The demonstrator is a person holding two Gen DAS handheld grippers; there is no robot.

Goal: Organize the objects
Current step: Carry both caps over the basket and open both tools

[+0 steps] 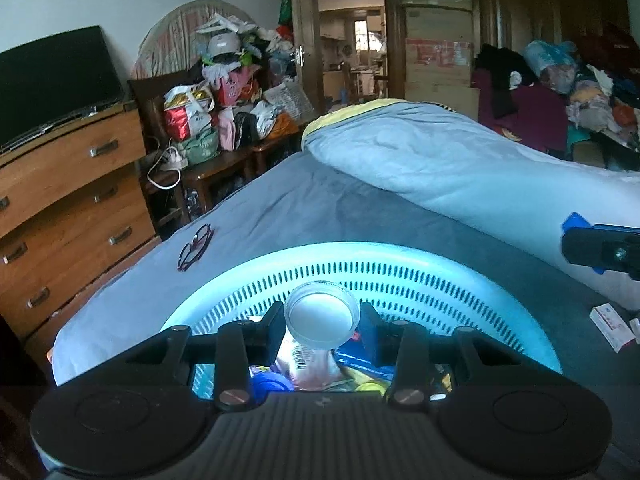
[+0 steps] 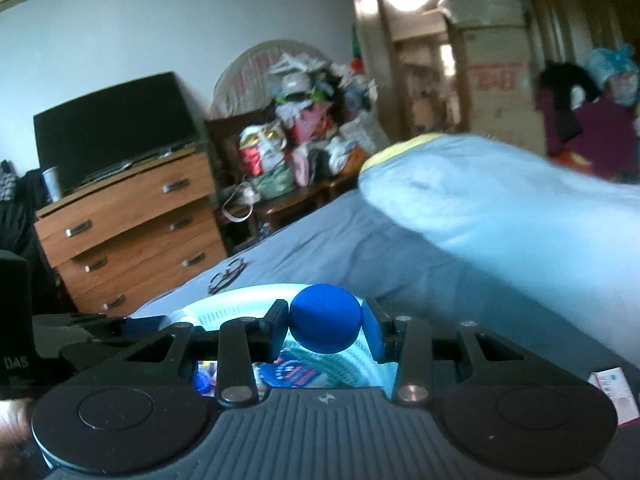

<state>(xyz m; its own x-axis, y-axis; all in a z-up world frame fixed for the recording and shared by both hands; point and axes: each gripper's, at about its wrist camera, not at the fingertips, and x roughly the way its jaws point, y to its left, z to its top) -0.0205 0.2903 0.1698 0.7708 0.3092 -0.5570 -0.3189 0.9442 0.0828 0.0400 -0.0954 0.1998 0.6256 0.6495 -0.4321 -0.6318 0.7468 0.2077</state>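
While the left claw pinches a clear jar above the basket (on the bed), the right claw pinches what looks like a blue cap.

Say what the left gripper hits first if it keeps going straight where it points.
Probably the far slotted wall of the basket, just beyond the clear jar that the left gripper grips; past the rim lies the bed. Depth is hard to judge through the fisheye.
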